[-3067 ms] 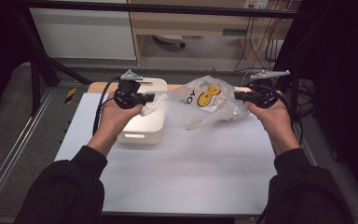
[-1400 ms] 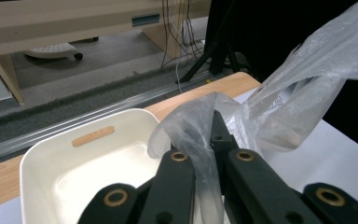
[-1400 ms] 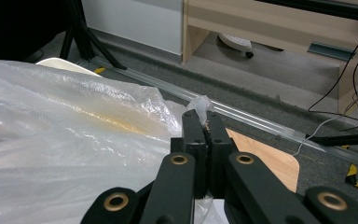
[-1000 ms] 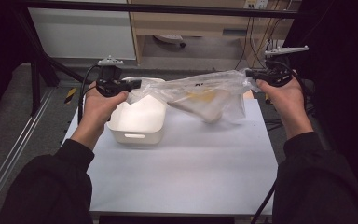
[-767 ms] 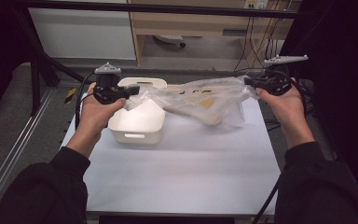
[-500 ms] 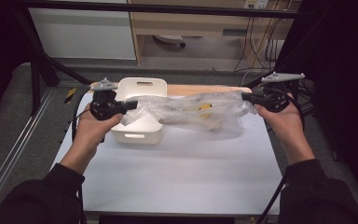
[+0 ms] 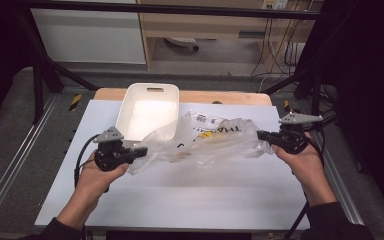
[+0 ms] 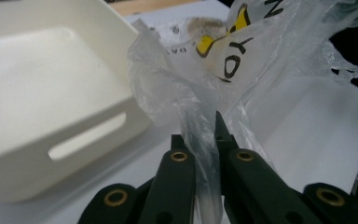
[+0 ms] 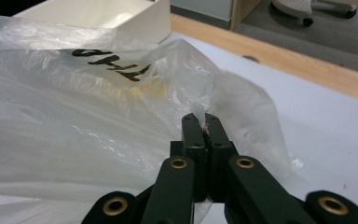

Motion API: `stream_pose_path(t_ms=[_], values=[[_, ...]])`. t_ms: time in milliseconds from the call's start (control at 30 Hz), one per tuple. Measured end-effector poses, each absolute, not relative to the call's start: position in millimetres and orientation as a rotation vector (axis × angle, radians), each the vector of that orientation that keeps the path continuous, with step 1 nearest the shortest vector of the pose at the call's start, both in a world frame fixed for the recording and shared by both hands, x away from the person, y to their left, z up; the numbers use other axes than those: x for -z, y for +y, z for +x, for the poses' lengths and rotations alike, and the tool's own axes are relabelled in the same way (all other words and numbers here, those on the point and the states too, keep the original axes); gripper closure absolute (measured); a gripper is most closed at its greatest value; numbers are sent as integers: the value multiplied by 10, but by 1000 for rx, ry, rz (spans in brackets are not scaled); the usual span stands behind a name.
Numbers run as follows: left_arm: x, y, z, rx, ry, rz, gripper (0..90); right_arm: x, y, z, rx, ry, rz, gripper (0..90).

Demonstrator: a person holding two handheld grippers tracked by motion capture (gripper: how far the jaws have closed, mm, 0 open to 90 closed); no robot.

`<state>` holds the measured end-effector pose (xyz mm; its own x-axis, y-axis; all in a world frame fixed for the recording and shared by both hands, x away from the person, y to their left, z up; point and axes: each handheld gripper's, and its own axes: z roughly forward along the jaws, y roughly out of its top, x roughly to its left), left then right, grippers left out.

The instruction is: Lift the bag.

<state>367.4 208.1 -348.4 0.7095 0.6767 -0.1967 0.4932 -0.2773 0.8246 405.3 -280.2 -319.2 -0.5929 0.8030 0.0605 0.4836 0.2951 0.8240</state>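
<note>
A clear plastic bag (image 7: pixel 205 141) with black and yellow print lies stretched across the white table between both grippers. My left gripper (image 7: pixel 141 151) is shut on the bag's left end, and in the left gripper view the film (image 8: pixel 200 140) is pinched between the black jaws. My right gripper (image 7: pixel 260 135) is shut on the bag's right end (image 9: pixel 204 122). Something pale and brownish shows faintly through the bag (image 9: pixel 142 95); I cannot tell what it is. A white plastic bin (image 7: pixel 147 111) stands empty just behind the bag's left half.
The white table sheet (image 7: pixel 190 195) extends toward the person. A wooden strip (image 7: pixel 220 96) runs along the table's far edge. Metal rails (image 7: pixel 10 165) flank the table on the left, and cables (image 7: pixel 280 50) hang at the back right.
Both grippers have drawn the bag back toward the person and lowered it onto the table. The bag was over the bin earlier and now lies in front of it.
</note>
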Motion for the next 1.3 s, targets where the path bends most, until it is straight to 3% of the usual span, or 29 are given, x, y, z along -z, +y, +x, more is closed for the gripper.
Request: stream_pose_path(t_ms=[433,1000,1133,1300], values=[[4161,2139,3370,-154,955,1996,900,3800,-2730,3698,-1178,2274,1214,900],[4368,2121,3203,-218,939,2098,899,4321,-2614,3458,-1050,2374,1227,900],[4341,2170,3189,-253,951,2048,802,4359,-2623,3452,-1062,2372,1235,895],[4279,2220,3161,-307,984,1967,532,4337,-2613,3426,-1129,2333,1227,731]])
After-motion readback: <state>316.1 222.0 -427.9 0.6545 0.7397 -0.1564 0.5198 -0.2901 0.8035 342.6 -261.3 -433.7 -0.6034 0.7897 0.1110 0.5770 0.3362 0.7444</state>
